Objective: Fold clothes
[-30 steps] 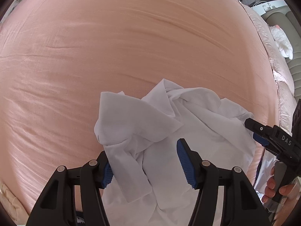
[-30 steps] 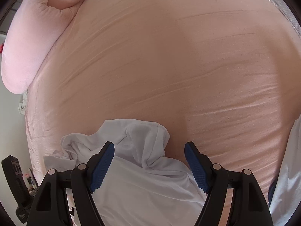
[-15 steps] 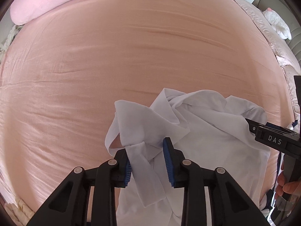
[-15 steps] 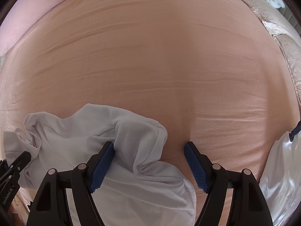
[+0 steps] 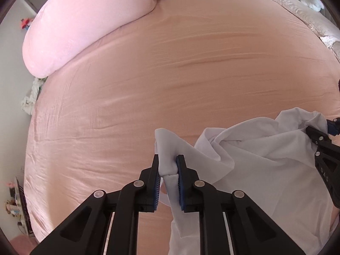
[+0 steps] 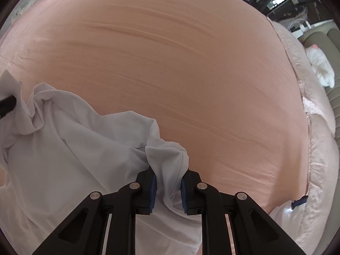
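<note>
Two grippers have each grabbed a bunch of the white shirt [image 5: 255, 170]. A second ago both sets of jaws stood wide apart over the cloth. The left gripper [image 5: 167, 165] is pinched tight on a rolled bit of shirt that sticks up between its blue pads [image 5: 179, 178]. The right gripper [image 6: 169, 182] has a fold of shirt between its pads [image 6: 153, 189], and its jaws are closing on it; the cloth is squeezed into a narrow neck there.

The shirt lies crumpled on the near part of the pink bed sheet [image 5: 180, 74], stretched between the two grippers. Before, it sat in a looser heap with a flap lying flat; that flap is lifted a little in the left gripper.

In the left view the right gripper shows at the right edge, on the far corner of the shirt. A big pink pillow [image 5: 85, 27] has come into sight at the far left of the bed. Farther off, past the quilted bed edge [image 6: 314, 148], some white fluffy thing [image 6: 320, 68] rests on a grey seat [image 6: 331, 42]. No boxes or baskets show, so nothing is inside anything.
</note>
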The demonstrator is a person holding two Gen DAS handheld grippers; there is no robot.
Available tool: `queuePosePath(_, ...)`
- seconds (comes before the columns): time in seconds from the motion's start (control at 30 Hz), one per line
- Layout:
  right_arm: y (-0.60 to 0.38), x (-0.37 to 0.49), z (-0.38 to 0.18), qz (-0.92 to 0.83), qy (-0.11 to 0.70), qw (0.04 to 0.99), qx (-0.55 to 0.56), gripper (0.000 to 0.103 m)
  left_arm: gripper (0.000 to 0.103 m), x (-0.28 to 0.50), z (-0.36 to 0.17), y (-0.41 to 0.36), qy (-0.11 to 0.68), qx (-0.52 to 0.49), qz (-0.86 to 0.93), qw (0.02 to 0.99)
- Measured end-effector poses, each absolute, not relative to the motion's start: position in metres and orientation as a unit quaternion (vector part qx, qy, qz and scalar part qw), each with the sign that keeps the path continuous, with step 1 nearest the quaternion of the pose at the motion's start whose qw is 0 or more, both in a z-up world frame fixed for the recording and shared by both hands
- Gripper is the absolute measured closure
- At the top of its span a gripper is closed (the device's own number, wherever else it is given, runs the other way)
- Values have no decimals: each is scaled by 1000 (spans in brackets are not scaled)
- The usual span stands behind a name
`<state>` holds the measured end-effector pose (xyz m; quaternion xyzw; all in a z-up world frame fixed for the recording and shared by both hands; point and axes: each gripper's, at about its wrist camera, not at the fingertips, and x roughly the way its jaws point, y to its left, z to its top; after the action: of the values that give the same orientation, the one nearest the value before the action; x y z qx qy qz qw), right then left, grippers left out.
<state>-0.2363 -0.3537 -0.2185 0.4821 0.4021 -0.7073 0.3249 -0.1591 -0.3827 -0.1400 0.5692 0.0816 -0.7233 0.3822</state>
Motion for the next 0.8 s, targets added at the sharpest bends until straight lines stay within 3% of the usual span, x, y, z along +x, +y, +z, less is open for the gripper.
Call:
queuePosePath(0.23,-359,-242,-215,-735,486,255,397,88,93,-168,-145,-379,-58,578,-707,402)
queuePosePath(0.37,-274,-281,-193,-748,450,256,416,88,93,-173,-143,-386,-86,573,-702,414)
queuePosePath(0.67,-278,-318,-169,-779,415,261,392,88,93,-201,-122,-364,-240,528,-679,449)
queuePosePath(0.8,-277,-330,-161,-786,372,266,415,88,93,-202,-116,-373,-238,521,-676,464)
